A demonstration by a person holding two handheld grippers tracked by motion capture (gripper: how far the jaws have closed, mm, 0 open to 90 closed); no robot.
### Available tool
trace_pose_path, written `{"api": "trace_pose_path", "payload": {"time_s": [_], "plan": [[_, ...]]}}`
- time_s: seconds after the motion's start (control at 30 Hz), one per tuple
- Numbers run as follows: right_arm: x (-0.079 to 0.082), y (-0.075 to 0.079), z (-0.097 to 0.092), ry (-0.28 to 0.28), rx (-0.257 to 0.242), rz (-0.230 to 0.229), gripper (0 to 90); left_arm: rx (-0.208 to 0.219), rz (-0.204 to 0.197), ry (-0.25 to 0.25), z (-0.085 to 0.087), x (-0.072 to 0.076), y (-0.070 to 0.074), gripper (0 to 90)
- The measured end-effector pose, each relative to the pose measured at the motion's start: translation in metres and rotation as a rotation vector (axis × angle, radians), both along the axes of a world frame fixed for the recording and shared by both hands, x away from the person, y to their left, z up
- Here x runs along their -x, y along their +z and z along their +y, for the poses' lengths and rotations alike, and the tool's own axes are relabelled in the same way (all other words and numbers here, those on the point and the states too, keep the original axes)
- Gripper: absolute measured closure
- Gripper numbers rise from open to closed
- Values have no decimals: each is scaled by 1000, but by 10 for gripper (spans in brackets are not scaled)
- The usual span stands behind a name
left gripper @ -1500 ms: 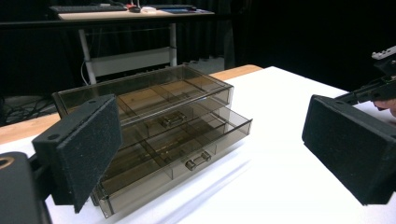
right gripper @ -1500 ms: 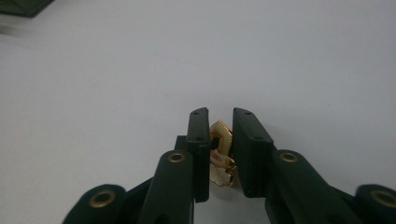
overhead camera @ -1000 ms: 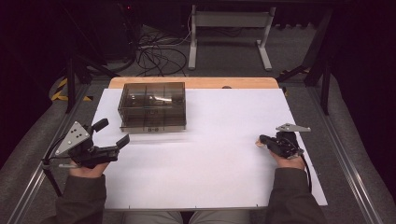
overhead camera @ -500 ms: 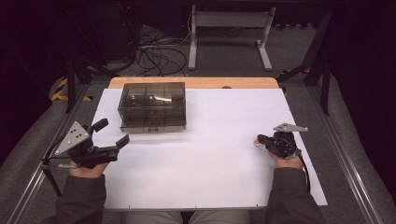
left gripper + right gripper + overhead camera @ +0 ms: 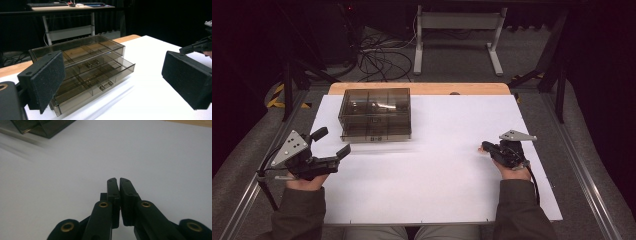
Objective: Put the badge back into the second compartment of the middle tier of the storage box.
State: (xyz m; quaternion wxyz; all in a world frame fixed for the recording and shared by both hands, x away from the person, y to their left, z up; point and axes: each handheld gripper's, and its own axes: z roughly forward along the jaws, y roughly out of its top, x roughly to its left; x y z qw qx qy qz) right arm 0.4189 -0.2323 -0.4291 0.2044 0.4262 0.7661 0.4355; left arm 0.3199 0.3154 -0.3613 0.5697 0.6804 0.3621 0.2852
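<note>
On the far-left part of the white bench (image 5: 447, 170): one smoky clear drawer box (image 5: 375, 115), two tiers, lower drawer (image 5: 100, 80) pulled partly out, small handle (image 5: 106, 85) facing near; left tongs (image 5: 331, 144) spread wide, empty, just near-left of the box, apart from it; right tongs (image 5: 484, 149) closed together, holding nothing, well apart at the right. Handling advice: bring the left tongs level to the handle, pinch squarely, draw straight; steady the box top with the right, since a light box would likely slide.
</note>
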Motion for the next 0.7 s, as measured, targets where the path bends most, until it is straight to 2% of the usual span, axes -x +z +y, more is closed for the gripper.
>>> {"api": "trace_pose_path", "payload": {"time_s": [0.23,0.5,0.7], "plan": [[1,10,14,31,-29,-46,875,-3,2,-4,0,0,0,58],[2,15,27,59,-39,-75,875,-1,-1,-3,0,0,1,59],[1,19,41,79,-66,-96,875,2,1,-1,0,0,0,58]]}}
